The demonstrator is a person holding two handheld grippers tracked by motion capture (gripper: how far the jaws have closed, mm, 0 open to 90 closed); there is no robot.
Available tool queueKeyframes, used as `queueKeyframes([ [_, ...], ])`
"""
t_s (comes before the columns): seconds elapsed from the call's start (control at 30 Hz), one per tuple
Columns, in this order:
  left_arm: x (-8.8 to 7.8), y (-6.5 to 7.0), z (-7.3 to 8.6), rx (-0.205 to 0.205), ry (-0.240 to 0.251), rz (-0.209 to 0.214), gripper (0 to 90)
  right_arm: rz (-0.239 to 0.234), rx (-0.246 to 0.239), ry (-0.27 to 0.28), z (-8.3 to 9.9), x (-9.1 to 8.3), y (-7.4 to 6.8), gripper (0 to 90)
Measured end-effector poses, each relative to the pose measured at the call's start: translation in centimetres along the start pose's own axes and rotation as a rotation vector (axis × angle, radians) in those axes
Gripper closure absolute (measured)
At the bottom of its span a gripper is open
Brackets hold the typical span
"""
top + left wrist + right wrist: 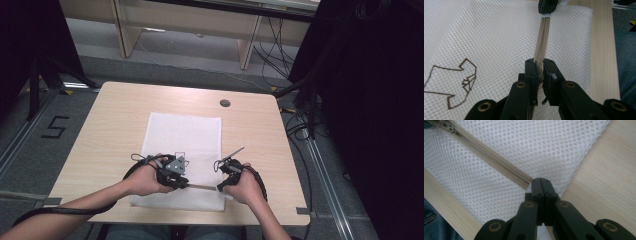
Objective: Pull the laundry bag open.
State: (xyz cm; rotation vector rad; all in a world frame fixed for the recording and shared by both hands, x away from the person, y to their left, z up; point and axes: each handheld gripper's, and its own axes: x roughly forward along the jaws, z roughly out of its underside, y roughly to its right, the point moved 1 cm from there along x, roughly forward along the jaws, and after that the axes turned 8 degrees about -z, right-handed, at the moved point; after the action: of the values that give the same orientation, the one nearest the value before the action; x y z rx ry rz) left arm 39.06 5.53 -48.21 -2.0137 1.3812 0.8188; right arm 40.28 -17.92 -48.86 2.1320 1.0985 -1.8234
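- My left gripper [539,65] is clamped on the zipper [543,37] of the mesh bag [182,135].
- My right gripper [540,180] pinches the bag's lower-right edge; bare bench [260,130] lies beyond.

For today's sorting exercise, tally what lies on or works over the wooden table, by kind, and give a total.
White mesh bag with beige zipper: 1
Black grippers, left gripper and right gripper: 2
Round grommet in the table: 1
Total: 4
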Motion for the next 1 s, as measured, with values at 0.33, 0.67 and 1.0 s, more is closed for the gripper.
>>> queueKeyframes([
  [0.33,-0.6,-0.3,0.8,-0.022,0.008,0.003,82.0,-0.004,-0.004,0.001,0.0,0.0,0.0,90.0],
  [0.67,-1.2,-0.5,1.3,-0.02,0.026,0.0,82.0,0.005,-0.002,0.001,0.0,0.0,0.0,90.0],
  [1.0,-1.8,-0.6,1.9,-0.028,0.012,-0.008,82.0,0.005,-0.004,0.004,0.0,0.0,0.0,90.0],
])
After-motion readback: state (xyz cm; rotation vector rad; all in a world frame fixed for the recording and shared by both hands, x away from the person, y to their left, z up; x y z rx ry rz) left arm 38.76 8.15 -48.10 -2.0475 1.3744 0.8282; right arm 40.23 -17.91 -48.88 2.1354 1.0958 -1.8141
